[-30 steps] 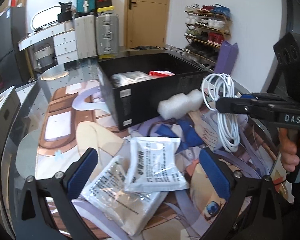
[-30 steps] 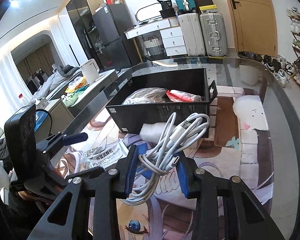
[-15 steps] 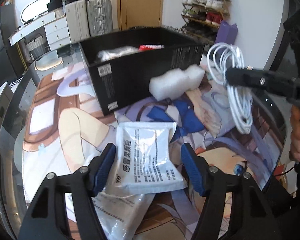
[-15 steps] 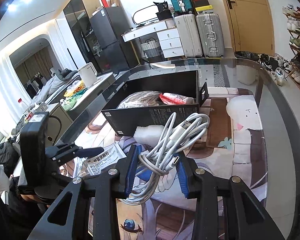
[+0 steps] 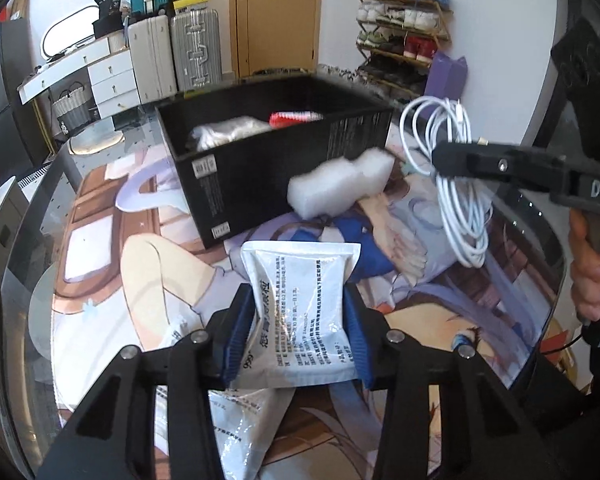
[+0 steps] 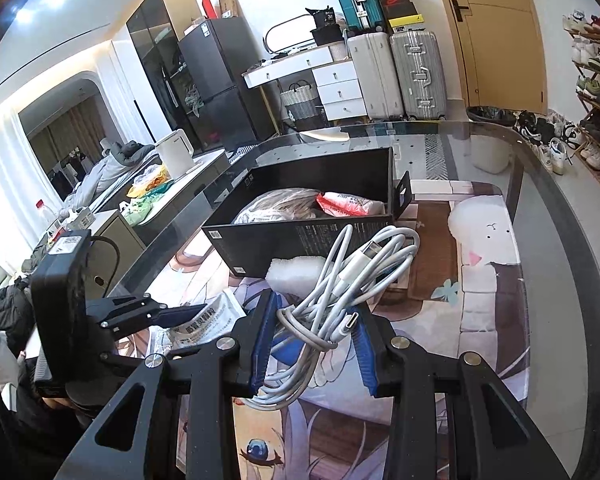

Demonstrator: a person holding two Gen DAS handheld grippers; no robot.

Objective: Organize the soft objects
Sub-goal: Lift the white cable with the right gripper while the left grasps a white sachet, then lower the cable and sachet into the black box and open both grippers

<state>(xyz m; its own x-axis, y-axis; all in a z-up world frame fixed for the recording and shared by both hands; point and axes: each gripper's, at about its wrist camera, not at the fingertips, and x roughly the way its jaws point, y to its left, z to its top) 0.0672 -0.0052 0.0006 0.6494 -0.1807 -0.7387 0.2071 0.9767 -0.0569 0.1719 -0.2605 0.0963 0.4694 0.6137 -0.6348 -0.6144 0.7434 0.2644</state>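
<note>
A: What do the left tongs (image 5: 298, 334) hold?

B: A white pouch (image 5: 300, 312), pinched between the blue pads. Another pouch (image 5: 244, 424) lies under it on the desk (image 5: 32, 248).

A: And the right tongs (image 6: 314, 350)?

B: They squeeze a white cable (image 6: 348, 292) bundle, and its loops stick out ahead.

A: Where should they go?

B: I think into the black box (image 5: 260, 176). It sits straight ahead of both tongs, past the white foam (image 5: 340, 188) that leans on its near wall. Its long side runs away from us. The right tongs look nearer.
</note>
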